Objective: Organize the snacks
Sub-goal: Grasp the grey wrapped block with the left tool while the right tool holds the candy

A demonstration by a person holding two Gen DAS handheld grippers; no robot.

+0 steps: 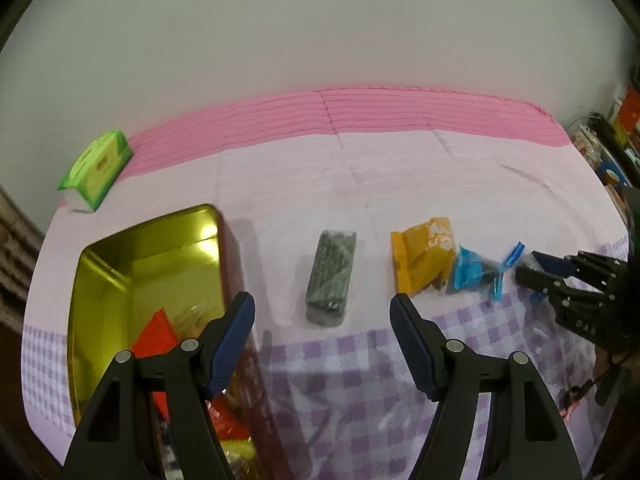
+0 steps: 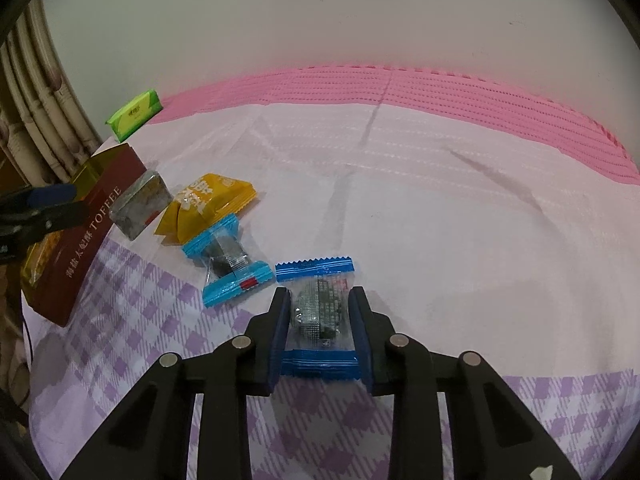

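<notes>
Inside the toffee tin (image 1: 100, 280), few snacks lie; beside it three remain. Right gripper (image 2: 319, 312) clamps a blue-wrapped candy (image 2: 316, 280); left gripper (image 1: 322, 316) gapes empty.

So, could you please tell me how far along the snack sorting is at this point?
Partly done. The gold tin already holds a red packet and other wrappers. In hand: the right hand-held gripper is shut on a blue-edged candy; the left hand-held gripper is open and empty. Left on the cloth: a second blue candy, an orange packet and a dark green bar.
</notes>
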